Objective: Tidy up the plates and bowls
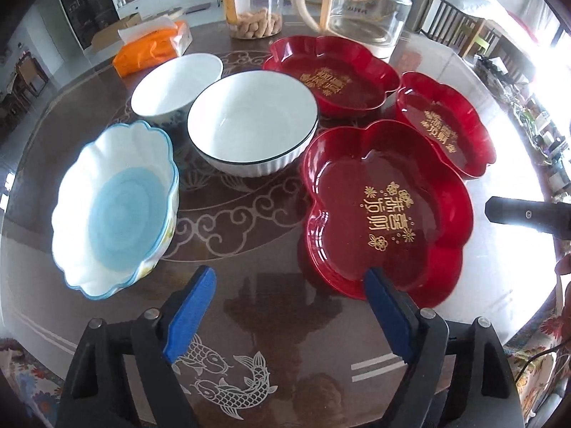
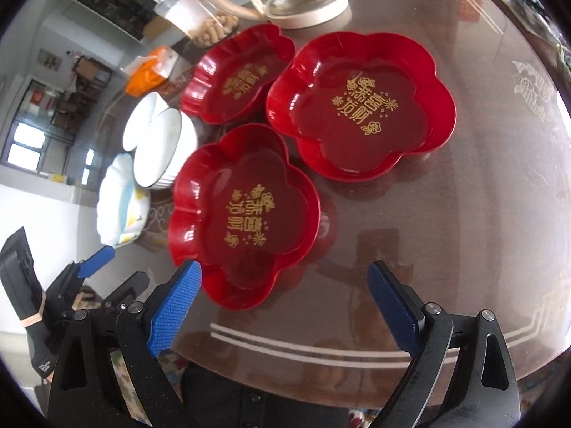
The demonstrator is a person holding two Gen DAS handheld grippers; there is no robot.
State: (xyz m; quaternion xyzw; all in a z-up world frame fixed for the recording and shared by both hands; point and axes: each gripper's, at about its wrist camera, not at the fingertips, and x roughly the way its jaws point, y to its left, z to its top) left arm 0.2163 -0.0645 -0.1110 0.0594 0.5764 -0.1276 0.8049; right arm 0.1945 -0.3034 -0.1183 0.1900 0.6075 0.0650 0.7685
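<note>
the left gripper (image 1: 289, 306) is hanging released over the glass-topped brown table (image 1: 271, 299), its blue-padded jaws standing apart with only bare tabletop between them. the right gripper (image 2: 283, 301) is likewise spread wide and gripping nothing, its left pad sitting just beside the rim of the nearest glossy red flower-shaped plastic plate (image 2: 246, 214). to the left of that plate the scalloped white bowl with a blue centre (image 1: 114, 210) is resting alone. just behind it the ribbed white bowl with a dark rim (image 1: 251, 125) is sitting close to a smaller plain white bowl (image 1: 175, 85). two more red flower plates (image 1: 446, 123) (image 1: 332, 75) are lying farther back on the right. at the far edge an orange tissue pack (image 1: 153, 48), a clear jar of peanuts (image 1: 253, 3) and a glass kettle with a cream handle (image 1: 360, 10) are standing.
</note>
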